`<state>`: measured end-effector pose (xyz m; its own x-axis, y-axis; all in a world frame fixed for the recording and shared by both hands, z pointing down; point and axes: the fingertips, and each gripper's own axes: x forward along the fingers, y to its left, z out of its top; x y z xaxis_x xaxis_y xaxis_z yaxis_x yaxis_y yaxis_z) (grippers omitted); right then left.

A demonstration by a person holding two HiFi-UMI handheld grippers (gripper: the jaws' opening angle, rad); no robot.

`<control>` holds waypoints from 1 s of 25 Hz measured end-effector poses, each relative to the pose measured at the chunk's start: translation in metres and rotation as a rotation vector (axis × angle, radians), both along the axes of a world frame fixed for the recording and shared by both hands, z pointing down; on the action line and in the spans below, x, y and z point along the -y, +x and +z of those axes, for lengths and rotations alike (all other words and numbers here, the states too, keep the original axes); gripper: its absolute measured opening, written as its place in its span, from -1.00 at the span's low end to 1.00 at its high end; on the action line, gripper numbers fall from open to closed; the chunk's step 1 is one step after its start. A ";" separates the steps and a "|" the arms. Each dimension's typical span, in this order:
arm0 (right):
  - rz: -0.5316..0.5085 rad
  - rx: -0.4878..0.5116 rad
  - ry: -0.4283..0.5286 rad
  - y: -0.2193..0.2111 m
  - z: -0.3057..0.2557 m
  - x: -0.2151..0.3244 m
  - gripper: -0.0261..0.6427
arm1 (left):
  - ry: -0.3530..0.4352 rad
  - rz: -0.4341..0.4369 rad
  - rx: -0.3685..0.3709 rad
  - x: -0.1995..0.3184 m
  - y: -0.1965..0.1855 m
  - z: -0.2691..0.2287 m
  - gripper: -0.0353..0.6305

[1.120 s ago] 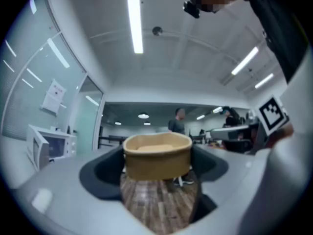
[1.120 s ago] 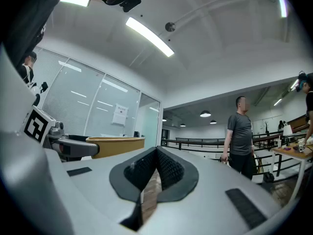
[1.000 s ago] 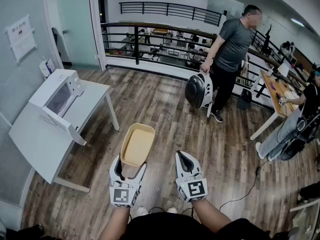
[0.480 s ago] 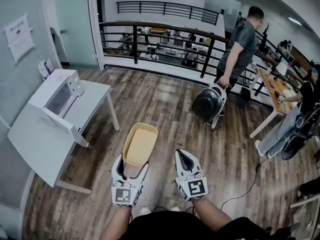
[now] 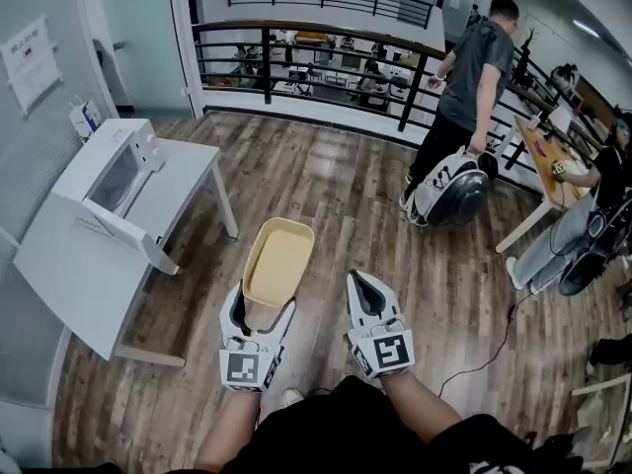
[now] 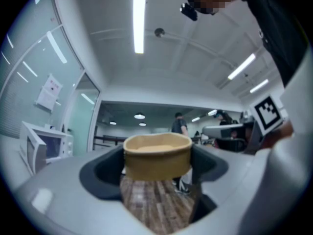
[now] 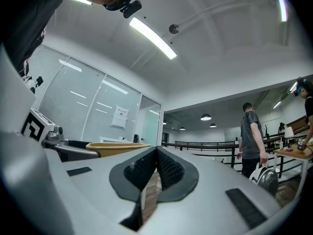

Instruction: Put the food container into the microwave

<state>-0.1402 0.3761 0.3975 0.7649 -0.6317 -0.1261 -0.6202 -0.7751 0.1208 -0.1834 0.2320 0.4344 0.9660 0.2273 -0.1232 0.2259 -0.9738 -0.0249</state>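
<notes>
A tan oblong food container (image 5: 277, 263) is held level above the wooden floor, with my left gripper (image 5: 259, 311) shut on its near end. In the left gripper view the container (image 6: 157, 155) fills the gap between the two dark jaws. My right gripper (image 5: 362, 291) is beside it on the right, shut and empty; its ribbed pads (image 7: 166, 167) meet at the tips. The white microwave (image 5: 109, 176) stands on a white table (image 5: 173, 194) to the left, its door shut. It also shows at the left edge of the left gripper view as the microwave (image 6: 41, 146).
A person in a grey shirt (image 5: 473, 77) stands at the back right beside a round dark-and-white case (image 5: 452, 196). A black railing (image 5: 316, 62) crosses the back. A desk (image 5: 543, 171) with a seated person (image 5: 592, 215) is at the right. A cable (image 5: 484, 358) lies on the floor.
The standing person has moved right with the round case. The microwave table has drawn slightly nearer in view. Both grippers keep their hold and spacing.
</notes>
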 end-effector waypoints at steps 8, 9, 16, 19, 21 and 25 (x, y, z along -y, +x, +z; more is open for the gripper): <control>-0.044 -0.001 0.013 0.044 -0.001 0.005 -0.90 | 0.014 -0.025 0.015 -0.001 0.039 0.001 0.38; -0.050 -0.004 0.012 0.052 -0.002 0.004 -0.90 | 0.017 -0.029 0.015 -0.003 0.046 0.000 0.38; -0.100 0.013 0.030 0.114 0.004 -0.003 -0.90 | 0.019 -0.080 0.018 -0.011 0.100 -0.003 0.38; -0.127 0.022 0.041 0.141 0.006 -0.006 -0.90 | 0.025 -0.109 0.022 -0.014 0.122 -0.004 0.38; -0.150 0.031 0.046 0.156 0.008 -0.007 -0.90 | 0.033 -0.129 0.030 -0.016 0.133 -0.004 0.38; -0.195 0.053 0.059 0.175 0.014 -0.001 -0.90 | 0.032 -0.178 0.046 -0.011 0.145 -0.003 0.38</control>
<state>0.0351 0.3776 0.4112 0.6353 -0.7612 -0.1301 -0.7635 -0.6444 0.0424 -0.0387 0.2430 0.4316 0.9958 0.0550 -0.0731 0.0514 -0.9974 -0.0497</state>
